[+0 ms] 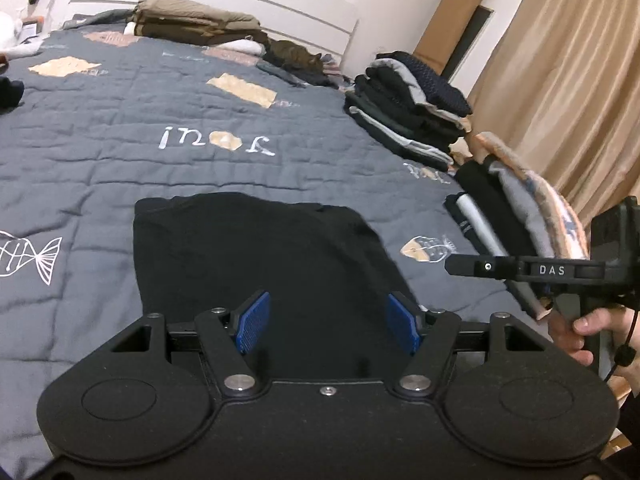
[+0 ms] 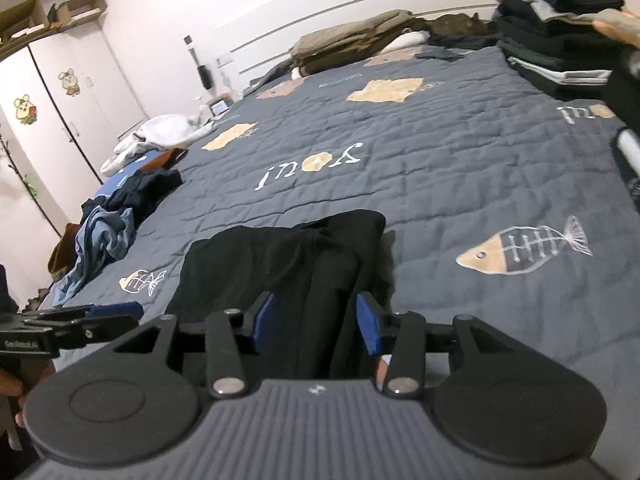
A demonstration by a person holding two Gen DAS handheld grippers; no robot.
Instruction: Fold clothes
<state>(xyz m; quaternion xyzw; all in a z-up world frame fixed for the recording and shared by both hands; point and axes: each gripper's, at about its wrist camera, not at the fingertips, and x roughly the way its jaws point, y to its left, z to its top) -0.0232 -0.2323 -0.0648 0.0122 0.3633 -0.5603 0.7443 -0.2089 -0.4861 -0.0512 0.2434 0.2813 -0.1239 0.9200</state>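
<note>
- Folded black garment (image 1: 256, 256) lies flat on grey quilted bed (image 1: 120, 120), near edge.
- Left hand-held gripper (image 1: 328, 326): released, above garment, nothing gripped.
- Right hand-held gripper (image 2: 316, 322): jaws apart, not clamping cloth.
- Folded clothes stack (image 1: 408, 108) at bed's right.

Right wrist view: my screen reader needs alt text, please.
A folded black garment lies on a grey quilt, seen between the right gripper's open blue fingers. Unfolded clothes sit left, folded stacks far right.

Open quilt (image 2: 440, 184) lies beyond the black garment (image 2: 280, 264); folded stacks (image 1: 412, 112) crowd its right edge.
</note>
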